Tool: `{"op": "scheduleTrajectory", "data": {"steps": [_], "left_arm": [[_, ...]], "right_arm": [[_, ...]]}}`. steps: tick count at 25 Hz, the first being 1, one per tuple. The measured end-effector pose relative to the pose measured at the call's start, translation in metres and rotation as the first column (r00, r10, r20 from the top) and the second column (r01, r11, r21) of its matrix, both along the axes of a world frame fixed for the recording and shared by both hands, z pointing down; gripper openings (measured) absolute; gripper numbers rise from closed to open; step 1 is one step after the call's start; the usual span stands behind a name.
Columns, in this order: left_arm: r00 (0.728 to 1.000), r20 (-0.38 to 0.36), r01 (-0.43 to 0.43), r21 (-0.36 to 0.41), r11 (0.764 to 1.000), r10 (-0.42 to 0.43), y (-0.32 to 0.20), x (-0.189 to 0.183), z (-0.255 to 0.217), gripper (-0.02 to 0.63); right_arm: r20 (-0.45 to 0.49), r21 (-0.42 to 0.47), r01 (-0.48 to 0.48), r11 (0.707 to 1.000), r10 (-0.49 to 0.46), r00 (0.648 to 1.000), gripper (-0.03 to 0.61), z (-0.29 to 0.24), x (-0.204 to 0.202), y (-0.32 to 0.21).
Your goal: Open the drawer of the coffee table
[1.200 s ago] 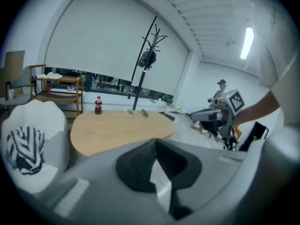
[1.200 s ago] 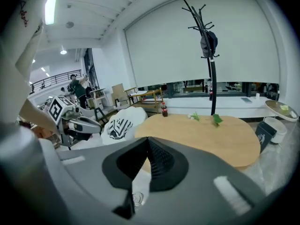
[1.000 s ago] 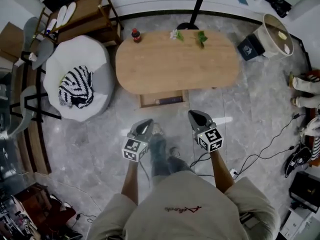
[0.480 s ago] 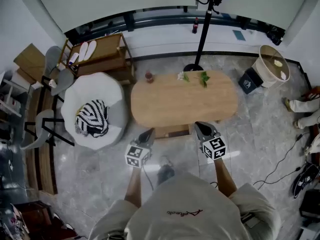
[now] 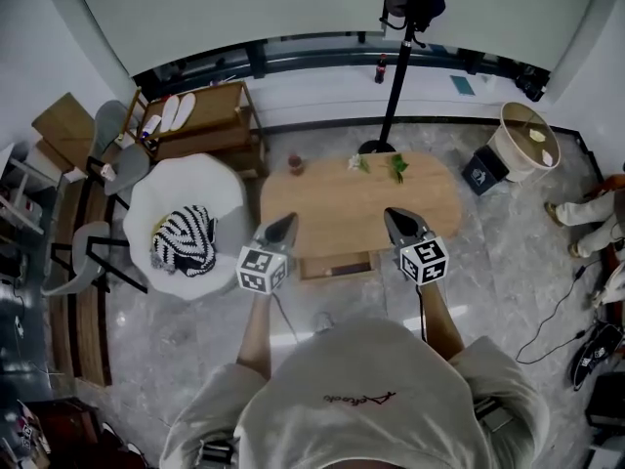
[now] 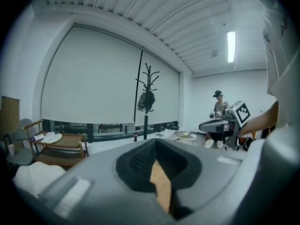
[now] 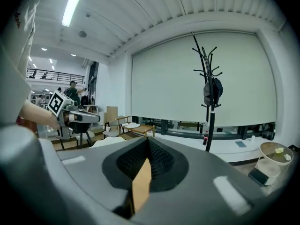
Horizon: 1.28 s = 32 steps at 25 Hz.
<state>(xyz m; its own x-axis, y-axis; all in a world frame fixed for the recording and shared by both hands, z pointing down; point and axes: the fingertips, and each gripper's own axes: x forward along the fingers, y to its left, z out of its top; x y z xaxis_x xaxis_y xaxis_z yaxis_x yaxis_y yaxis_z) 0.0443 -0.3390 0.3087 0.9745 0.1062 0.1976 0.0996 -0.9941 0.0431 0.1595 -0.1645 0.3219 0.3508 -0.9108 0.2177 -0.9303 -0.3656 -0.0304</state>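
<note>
The oval wooden coffee table (image 5: 361,208) stands on the stone floor ahead of me. Its shallow drawer (image 5: 337,266) is pulled out from the near side. Both grippers are held high in the air over the table's near edge, touching nothing. My left gripper (image 5: 284,223) is shut and empty, pointing almost level across the room (image 6: 156,146). My right gripper (image 5: 395,216) is likewise shut and empty (image 7: 147,146). Each gripper view looks past the table to the wall blind and shows the other gripper at its side.
A white round armchair (image 5: 183,203) with a striped cloth (image 5: 183,239) sits left of the table. A dark bottle (image 5: 295,164) and green sprigs (image 5: 395,166) are on the tabletop. A coat stand (image 5: 395,57) rises behind, a round basket (image 5: 525,140) at right, cables on the floor.
Both grippers have risen together, staying shut. The head view has pulled up and back, so the table looks smaller and farther. The drawer stays pulled out.
</note>
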Motion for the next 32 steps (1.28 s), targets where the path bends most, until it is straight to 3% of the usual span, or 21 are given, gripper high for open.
{"op": "scheduleTrajectory", "data": {"steps": [14,23,32], "left_arm": [[0.999,-0.039,0.017,0.044,0.999,-0.015,-0.064,0.012,-0.029,0.0],[0.996,-0.053,0.079,-0.001,0.997,-0.079,-0.056,0.029,-0.032,0.0],[0.994,-0.027,0.106,0.011,0.994,-0.106,-0.036,0.038,-0.021,0.0]], "right_arm": [[-0.047,0.035,-0.029,0.999,0.031,0.998,0.005,-0.022,0.013,-0.049],[-0.062,0.048,-0.009,0.999,0.012,0.998,0.005,-0.034,0.041,-0.04],[-0.067,0.035,0.009,0.999,-0.007,0.998,0.005,-0.03,0.059,-0.031]]}}
